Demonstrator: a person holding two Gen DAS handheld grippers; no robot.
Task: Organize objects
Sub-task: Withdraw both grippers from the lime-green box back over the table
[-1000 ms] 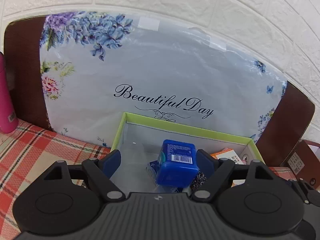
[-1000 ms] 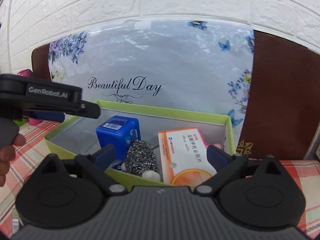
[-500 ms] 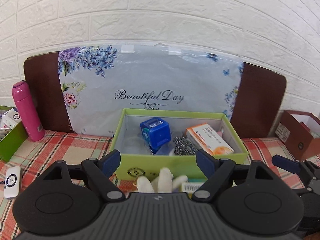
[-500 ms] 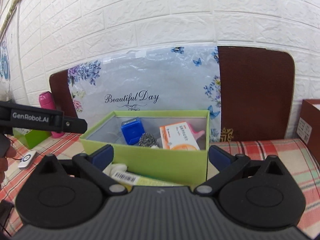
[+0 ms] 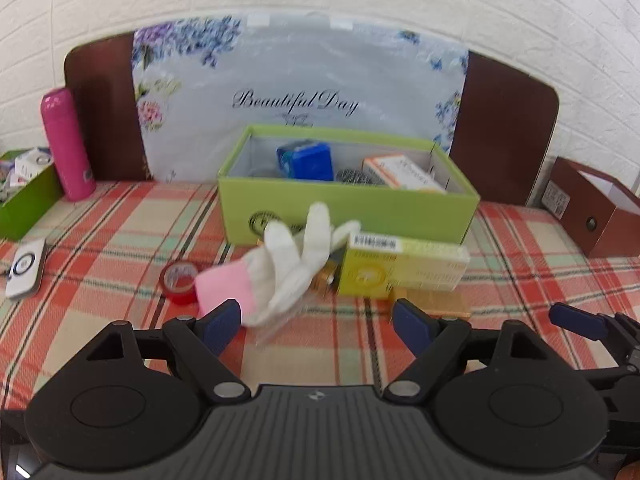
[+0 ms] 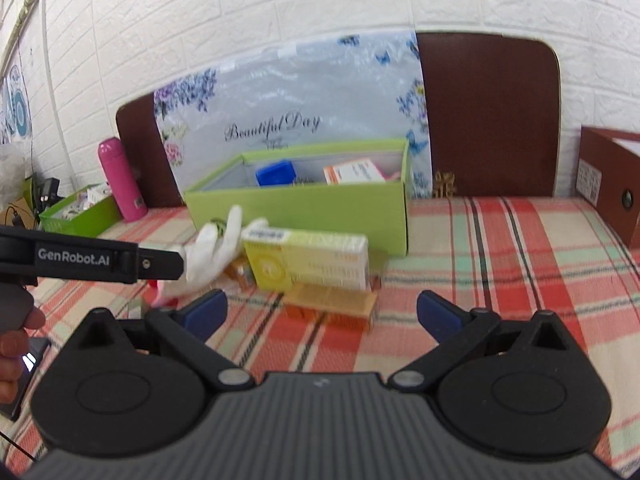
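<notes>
Green cardboard box point(image 5: 348, 210) sits on the checked cloth point(image 5: 120, 240) against a floral board point(image 5: 296, 80); we see inside it a blue box point(image 5: 310, 162), a metal scourer point(image 5: 354, 176) and an orange-and-white carton point(image 5: 402, 172). Just in front of the green box lie a white glove with a pink cuff point(image 5: 280, 268), a yellow carton point(image 5: 400, 268) touching the glove's fingers, a red tape roll point(image 5: 178, 280) beside the cuff, and a flat orange packet point(image 6: 332, 306) partly under the yellow carton. We hold the left gripper point(image 5: 318, 320) above the cloth near the glove, fingers spread wide, nothing between them; the right gripper point(image 6: 322, 314) hovers near the orange packet, likewise wide and empty. A pink bottle point(image 5: 66, 144) stands at far left beside a second green tray point(image 5: 28, 204); a white remote point(image 5: 26, 268) lies near it; a brown box point(image 5: 592, 208) stands at far right.
</notes>
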